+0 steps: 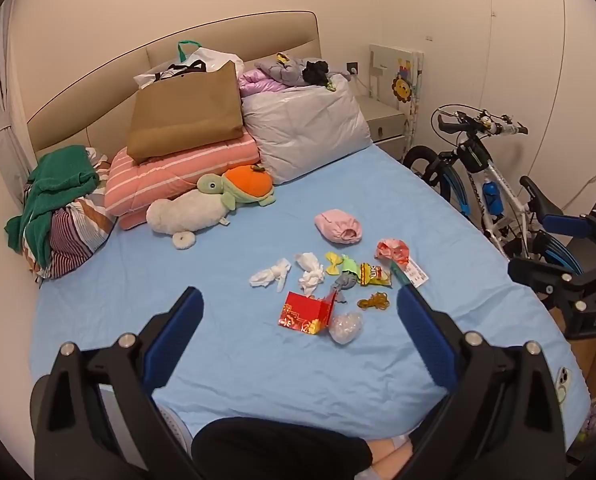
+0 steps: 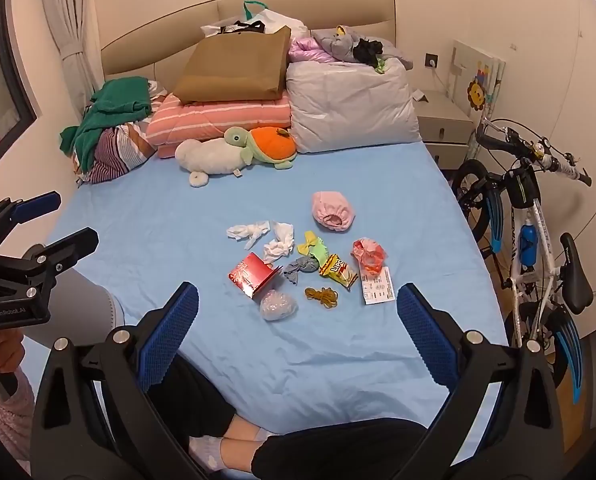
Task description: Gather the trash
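Observation:
Trash lies in a cluster on the blue bed sheet (image 1: 238, 344): white crumpled tissues (image 1: 272, 276), a red gift box (image 1: 304, 312), a clear plastic wad (image 1: 345, 327), a yellow snack wrapper (image 1: 374, 274), rubber bands (image 1: 374, 301), a red-orange wrapper (image 1: 392, 252) and a white ticket (image 2: 377, 286). My left gripper (image 1: 298, 300) is open and empty, held above the near side of the cluster. My right gripper (image 2: 296, 300) is open and empty, also short of the trash. The red box (image 2: 252, 274) and tissues (image 2: 278, 242) show in the right wrist view.
A pink rolled cloth (image 1: 338, 227) lies beyond the trash. Plush toys (image 1: 214, 202), pillows, a brown bag (image 1: 186, 116) and clothes pile at the headboard. A bicycle (image 1: 494, 184) stands right of the bed. The person's legs (image 2: 298, 452) rest on the near edge.

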Tool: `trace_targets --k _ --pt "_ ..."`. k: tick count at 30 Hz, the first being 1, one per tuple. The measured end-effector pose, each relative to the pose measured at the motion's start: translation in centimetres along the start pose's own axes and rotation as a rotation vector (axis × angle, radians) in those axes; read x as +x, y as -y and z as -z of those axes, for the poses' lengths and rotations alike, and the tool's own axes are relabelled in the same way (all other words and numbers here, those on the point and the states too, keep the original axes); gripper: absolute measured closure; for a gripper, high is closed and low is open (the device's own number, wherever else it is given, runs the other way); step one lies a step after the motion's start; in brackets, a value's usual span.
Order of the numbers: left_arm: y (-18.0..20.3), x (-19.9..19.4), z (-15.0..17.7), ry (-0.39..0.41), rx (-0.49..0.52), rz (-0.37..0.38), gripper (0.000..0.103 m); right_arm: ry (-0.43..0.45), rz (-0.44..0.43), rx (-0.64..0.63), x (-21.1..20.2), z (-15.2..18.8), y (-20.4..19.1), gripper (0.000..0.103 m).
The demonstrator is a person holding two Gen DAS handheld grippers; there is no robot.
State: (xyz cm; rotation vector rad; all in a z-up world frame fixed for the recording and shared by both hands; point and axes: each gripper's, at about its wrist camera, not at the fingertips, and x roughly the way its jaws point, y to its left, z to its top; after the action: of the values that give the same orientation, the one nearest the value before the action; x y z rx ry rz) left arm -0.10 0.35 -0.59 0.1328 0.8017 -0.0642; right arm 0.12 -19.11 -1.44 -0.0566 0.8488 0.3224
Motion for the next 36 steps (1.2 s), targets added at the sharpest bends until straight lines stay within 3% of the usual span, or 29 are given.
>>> trace_targets --k 36 --pt "-0.28 -0.49 0.17 -0.003 -0.002 0.002 0.006 0.012 0.004 -0.005 -0.29 0.15 -0.69 0.007"
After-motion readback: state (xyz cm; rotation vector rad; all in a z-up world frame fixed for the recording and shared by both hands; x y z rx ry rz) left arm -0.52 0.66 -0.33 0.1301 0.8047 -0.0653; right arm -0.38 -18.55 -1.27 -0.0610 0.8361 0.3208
